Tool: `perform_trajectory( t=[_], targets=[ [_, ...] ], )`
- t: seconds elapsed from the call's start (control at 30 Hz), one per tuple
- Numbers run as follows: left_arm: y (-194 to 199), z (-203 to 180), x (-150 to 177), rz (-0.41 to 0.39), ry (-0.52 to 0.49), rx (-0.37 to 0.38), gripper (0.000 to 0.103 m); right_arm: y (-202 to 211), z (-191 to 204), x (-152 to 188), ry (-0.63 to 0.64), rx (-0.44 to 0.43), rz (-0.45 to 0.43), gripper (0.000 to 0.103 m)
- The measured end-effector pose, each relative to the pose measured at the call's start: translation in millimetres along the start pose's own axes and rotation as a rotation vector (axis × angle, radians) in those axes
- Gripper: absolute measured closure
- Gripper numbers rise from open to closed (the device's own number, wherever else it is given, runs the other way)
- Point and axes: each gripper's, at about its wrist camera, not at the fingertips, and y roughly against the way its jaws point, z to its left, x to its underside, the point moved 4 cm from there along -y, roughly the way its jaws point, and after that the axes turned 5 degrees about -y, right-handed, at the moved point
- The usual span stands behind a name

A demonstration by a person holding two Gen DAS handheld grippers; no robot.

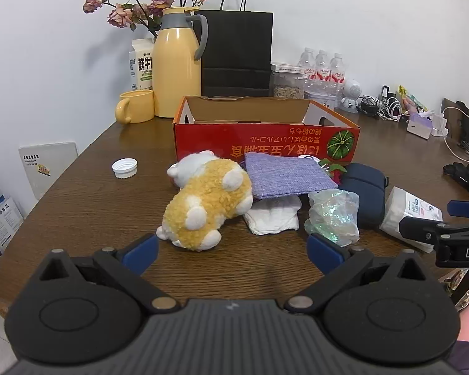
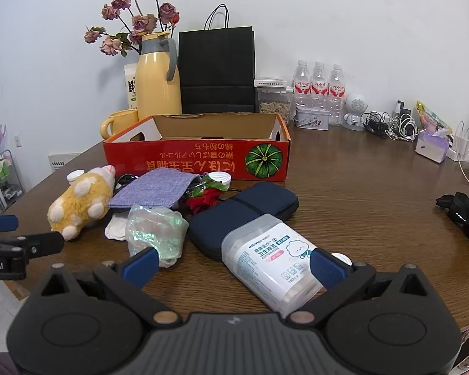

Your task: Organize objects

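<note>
- Judging by the red cardboard box (image 1: 265,139), which is showing only bare brown walls inside, the organizing is barely starting; whether anything is lying on its floor cannot be told.
- Everything loose is still waiting on the wood-grain surface (image 1: 93,206), clustered between the fingers and the box.
- The left gripper (image 1: 231,250) is hovering with its blue-padded fingers spread wide and holding nothing; the fuzzy yellow-and-white plush toy (image 1: 206,203) is lying on its side just ahead of them, toward the left finger.
- Beyond the plush, a woven lilac fabric pouch (image 1: 284,176) is resting flat and overlapping a crumpled white cloth (image 1: 273,217).
- The right gripper (image 2: 234,265) is likewise standing fully open and empty; a frosted, rectangular plastic box of cotton swabs (image 2: 272,262) is lying tilted between its fingers, nearer the right one, with no pad pressing on it.
- By the right gripper's left finger, a crinkly, iridescent plastic bag (image 2: 154,231) is bunching up.
- Just past the swab box, a soft-edged navy zip case (image 2: 244,212) is lying flat, with a red artificial flower (image 2: 204,200) beside it.
- A ribbed white bottle cap (image 1: 124,167) is sitting apart, far ahead-left of the left fingers.
</note>
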Motion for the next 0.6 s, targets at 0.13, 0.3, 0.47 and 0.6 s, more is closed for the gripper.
perform_trajectory(
  t=[0.13, 0.3, 0.47, 0.6],
  targets=[
    [0.0, 0.1, 0.0, 0.000, 0.000, 0.000, 0.000, 0.2, -0.4, 0.3, 0.000, -0.001, 0.000, 0.000],
    [0.1, -0.1, 0.1, -0.001, 0.001, 0.004, 0.000, -0.3, 0.0, 0.8, -0.001, 0.000, -0.001, 0.000],
    [0.3, -0.5, 0.1, -0.001, 0.001, 0.003, 0.000, -0.5, -0.3, 0.9, -0.001, 0.000, 0.000, 0.000],
    [0.3, -0.3, 0.1, -0.002, 0.001, 0.004, 0.000, -0.5, -0.2, 1.1, -0.001, 0.000, -0.001, 0.000]
  ],
)
